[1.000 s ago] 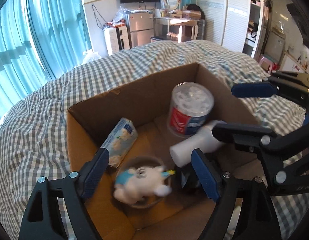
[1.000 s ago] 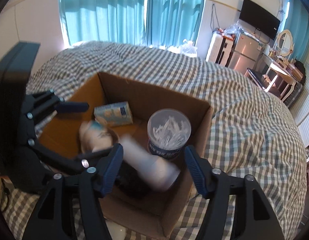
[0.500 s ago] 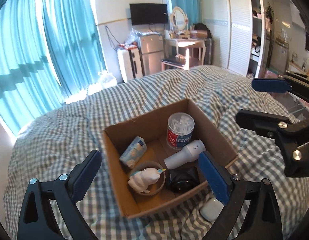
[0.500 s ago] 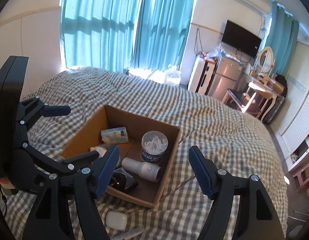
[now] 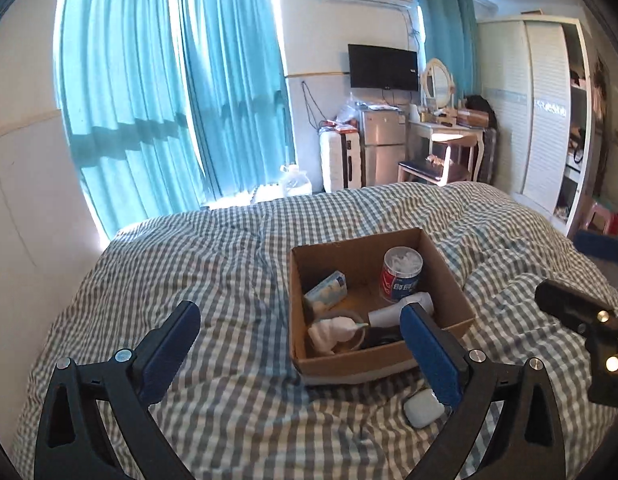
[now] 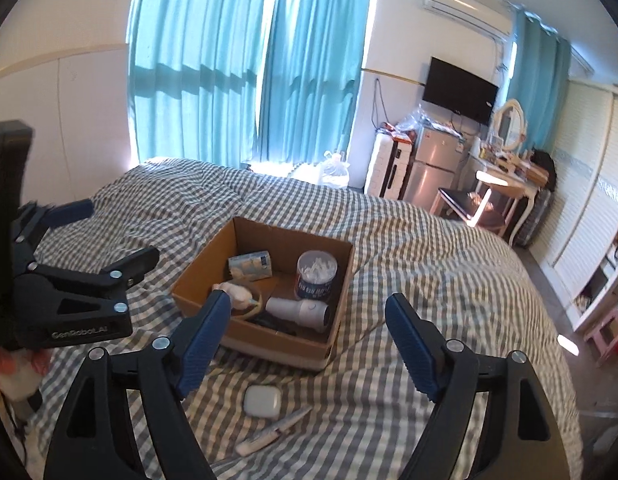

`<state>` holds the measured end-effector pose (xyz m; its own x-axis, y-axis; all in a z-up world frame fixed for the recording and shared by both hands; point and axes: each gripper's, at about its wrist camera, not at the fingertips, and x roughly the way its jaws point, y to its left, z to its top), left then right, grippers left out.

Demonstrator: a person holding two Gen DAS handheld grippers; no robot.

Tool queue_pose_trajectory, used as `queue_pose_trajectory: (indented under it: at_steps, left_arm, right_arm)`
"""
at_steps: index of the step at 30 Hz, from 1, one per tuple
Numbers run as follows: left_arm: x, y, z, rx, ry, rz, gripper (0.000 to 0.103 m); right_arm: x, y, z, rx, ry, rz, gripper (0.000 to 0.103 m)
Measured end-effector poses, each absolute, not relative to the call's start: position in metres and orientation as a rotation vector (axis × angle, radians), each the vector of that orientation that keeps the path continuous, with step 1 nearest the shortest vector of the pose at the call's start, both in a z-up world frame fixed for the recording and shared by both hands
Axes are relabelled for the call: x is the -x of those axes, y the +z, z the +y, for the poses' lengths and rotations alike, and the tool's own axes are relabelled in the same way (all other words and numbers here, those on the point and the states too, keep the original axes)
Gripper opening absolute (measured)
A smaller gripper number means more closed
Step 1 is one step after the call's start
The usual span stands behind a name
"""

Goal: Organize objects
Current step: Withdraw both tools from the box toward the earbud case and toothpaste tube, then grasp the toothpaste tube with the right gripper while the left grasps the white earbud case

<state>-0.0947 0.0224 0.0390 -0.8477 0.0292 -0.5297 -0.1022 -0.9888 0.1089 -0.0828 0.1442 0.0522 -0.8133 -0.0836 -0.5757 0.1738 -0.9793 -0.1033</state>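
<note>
Both grippers have pulled up and back from the cardboard box (image 6: 265, 344), which a second ago filled each view and now sits small on the checked bedspread (image 6: 409, 248).

At left, the left gripper (image 5: 301, 344) hangs with its jaws spread wide and empty. The right gripper (image 6: 307, 330) is empty too, its jaws opening.

Inside the box, from left: a tissue pack (image 6: 251, 265) against the far wall, a white plush toy (image 6: 237, 293) in a shallow bowl (its rim only partly visible), a white hair dryer (image 6: 297, 312) lying on its side over something dark, and an upright cotton swab jar (image 6: 316, 274) at the right.

On the bedspread just in front of the box lie a white earbud case (image 6: 261, 400) and a slim white tube (image 6: 273, 431).
</note>
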Motion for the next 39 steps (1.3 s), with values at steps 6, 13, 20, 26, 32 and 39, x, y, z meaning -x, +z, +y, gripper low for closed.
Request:
queue_pose_trajectory:
  at_steps: [6, 13, 20, 26, 32, 39]
  left_arm:
    - [0.073, 0.008, 0.021, 0.876, 2.951, 0.23, 0.103]
    - [0.078, -0.044, 0.022, 1.015, 2.911, 0.238, 0.103]
    - [0.092, -0.093, 0.015, 1.182, 2.862, 0.208, 0.103]
    - [0.098, -0.113, 0.01, 1.313, 2.8, 0.153, 0.103]
    - [0.094, -0.115, 0.002, 1.331, 2.787, 0.073, 0.103]
    - [0.093, -0.118, 0.003, 1.349, 2.782, 0.073, 0.103]
  right_arm:
    - [0.069, 0.008, 0.147, -1.007, -2.853, 0.155, 0.08]
    - [0.082, -0.052, 0.147, -1.157, -2.817, 0.137, 0.08]
    - [0.099, -0.102, 0.143, -1.294, -2.761, 0.147, 0.08]
    - [0.115, -0.146, 0.13, -1.477, -2.636, 0.191, 0.049]
    - [0.123, -0.165, 0.125, -1.584, -2.589, 0.247, 0.047]
    - [0.121, -0.173, 0.112, -1.557, -2.583, 0.325, 0.031]
